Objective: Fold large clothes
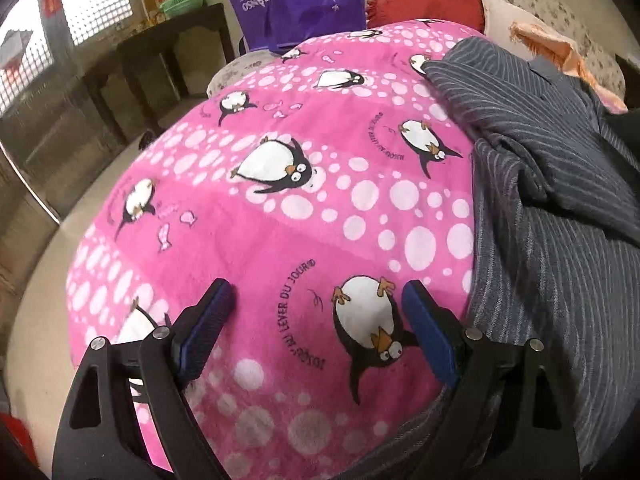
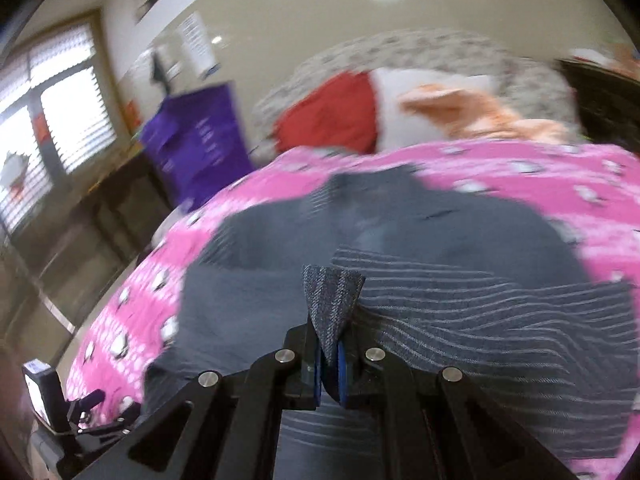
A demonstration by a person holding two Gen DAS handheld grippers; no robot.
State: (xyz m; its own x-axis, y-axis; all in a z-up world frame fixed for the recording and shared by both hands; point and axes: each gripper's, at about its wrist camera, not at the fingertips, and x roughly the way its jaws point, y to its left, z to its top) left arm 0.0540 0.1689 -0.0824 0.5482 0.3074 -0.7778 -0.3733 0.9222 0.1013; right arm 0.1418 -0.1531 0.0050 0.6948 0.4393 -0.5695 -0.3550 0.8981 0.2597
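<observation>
The grey striped garment (image 2: pixel 460 300) lies spread on a pink penguin-print blanket (image 1: pixel 280 220), which covers the work surface. In the left wrist view the garment occupies the right side of the blanket, with folds bunched along its edge. In the right wrist view it fills the centre, blurred.

The right gripper (image 2: pixel 331 364) has its fingers pressed together on a fold of the striped fabric; a pinched peak of cloth stands up between the blue pads (image 2: pixel 343 372).

The left gripper (image 1: pixel 320 320) has its fingers spread wide above the blanket. Nothing sits between them; a printed penguin shows in the gap. The garment edge lies just beside the right-hand finger.

Beyond the blanket: a red cushion (image 1: pixel 428 4), an orange fringed cloth (image 1: pixel 560 56), a purple bag (image 1: pixel 296 0), a dark wooden table (image 1: pixel 160 52).
</observation>
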